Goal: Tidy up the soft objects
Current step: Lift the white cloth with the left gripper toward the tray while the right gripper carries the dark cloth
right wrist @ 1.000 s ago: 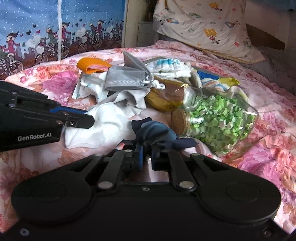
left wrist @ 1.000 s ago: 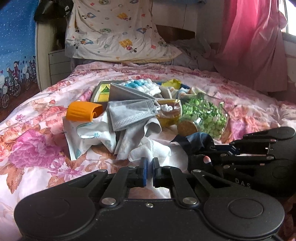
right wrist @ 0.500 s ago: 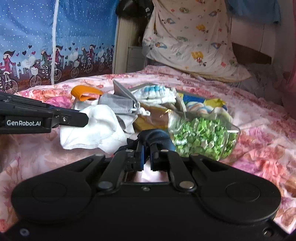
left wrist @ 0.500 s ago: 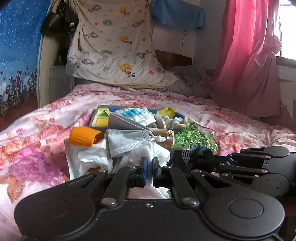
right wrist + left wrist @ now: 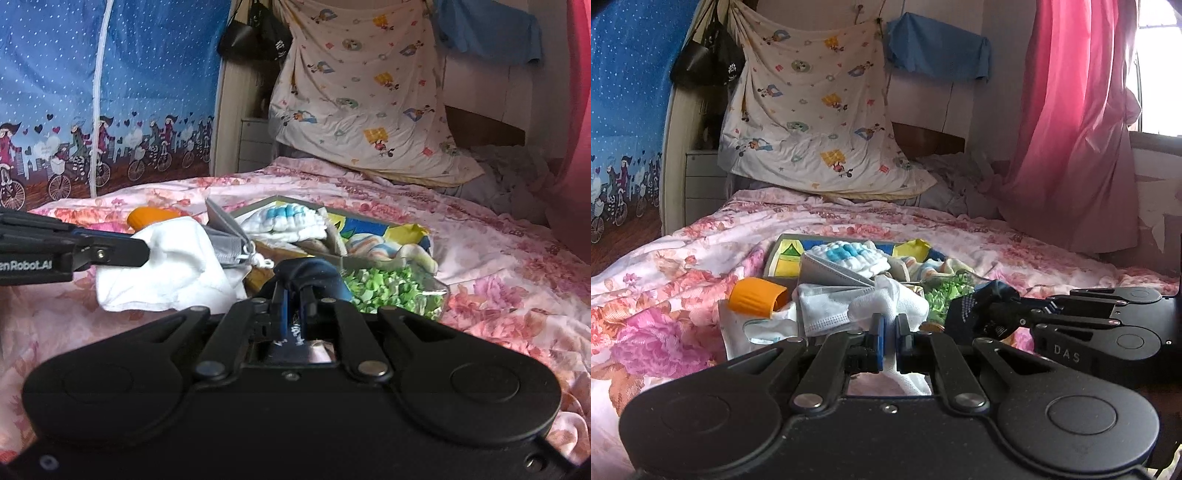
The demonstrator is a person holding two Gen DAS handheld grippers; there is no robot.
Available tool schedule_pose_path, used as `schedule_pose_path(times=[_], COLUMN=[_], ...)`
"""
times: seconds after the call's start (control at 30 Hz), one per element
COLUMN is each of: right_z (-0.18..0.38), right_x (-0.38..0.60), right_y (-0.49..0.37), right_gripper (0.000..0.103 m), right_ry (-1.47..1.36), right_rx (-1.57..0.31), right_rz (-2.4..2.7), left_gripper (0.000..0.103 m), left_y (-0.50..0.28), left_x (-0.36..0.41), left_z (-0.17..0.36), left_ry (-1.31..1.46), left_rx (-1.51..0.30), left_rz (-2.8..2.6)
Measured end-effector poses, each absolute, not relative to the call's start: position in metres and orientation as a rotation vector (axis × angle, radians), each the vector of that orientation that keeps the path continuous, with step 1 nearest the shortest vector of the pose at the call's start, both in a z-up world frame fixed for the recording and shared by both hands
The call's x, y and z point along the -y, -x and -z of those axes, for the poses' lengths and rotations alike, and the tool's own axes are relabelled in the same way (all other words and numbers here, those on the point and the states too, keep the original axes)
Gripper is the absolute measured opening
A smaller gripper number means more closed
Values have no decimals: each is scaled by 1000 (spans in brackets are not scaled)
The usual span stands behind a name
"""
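**Two cloths lifted, pile waiting behind**

While both grippers hung above the floral bed [image 5: 683, 258], each was clamped on a soft item. Left gripper [image 5: 890, 325]: jaws closed on a white cloth [image 5: 886, 302], bunched above the pads, its loose end trailing down between the fingers toward the bed. In the right wrist view that cloth [image 5: 166, 266] draped below the left gripper [image 5: 142, 253], wide and slack, no clear long axis.

Right gripper [image 5: 293, 295]: jaws closed on a dark blue sock [image 5: 314, 271]. From the left wrist view the sock [image 5: 979, 314] stuck out leftward from the right gripper's tips [image 5: 1023, 321], crumpled; its long axis seemed to run roughly along the gripper's line, toe and cuff not distinguishable.

Key relation: the two held items sat side by side, white cloth left, sock right, near but not visibly touching. The remaining pile lay just beyond both: grey face mask [image 5: 827, 314], orange cap [image 5: 753, 301], jar of green bits [image 5: 399, 291], and a shallow box [image 5: 369, 225] holding folded cloths. The box lay straight ahead, slightly nearer the right gripper by my judgement.

Likely next need: a clear spot to set down each piece.
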State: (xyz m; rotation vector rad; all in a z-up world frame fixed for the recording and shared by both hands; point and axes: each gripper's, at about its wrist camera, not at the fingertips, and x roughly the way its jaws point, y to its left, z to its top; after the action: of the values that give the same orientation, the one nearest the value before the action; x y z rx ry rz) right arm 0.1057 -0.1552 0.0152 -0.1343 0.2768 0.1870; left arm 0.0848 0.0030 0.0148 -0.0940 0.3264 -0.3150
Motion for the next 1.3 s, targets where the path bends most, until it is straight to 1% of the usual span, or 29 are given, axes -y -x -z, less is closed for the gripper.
schedule_pose_path(times=[0.3,0.57,0.73,1.0,1.3], right_z=[-24,-49,-54,-46,-24], right_x=[170,203,223,243,272], right_y=[-107,-140,-176,-223,-263], right_gripper=[1,1,1,1,1], right_ry=[121,44,-13,-96,-261], right_rx=[-227,-173,-172,-192,-139], right_rz=[-157,-146,-131,-112,-128], left_gripper=[5,5,5,5,5], left_y=[-101,-158,-204,-274,-326], left_x=[-10,10,32,66,87], left_z=[-42,-83,-93,-86,-60], left_ry=[162,215,225,261,256], left_rx=[-296,-237,-250,-337,-419], left_rz=[325,352,362,332,236])
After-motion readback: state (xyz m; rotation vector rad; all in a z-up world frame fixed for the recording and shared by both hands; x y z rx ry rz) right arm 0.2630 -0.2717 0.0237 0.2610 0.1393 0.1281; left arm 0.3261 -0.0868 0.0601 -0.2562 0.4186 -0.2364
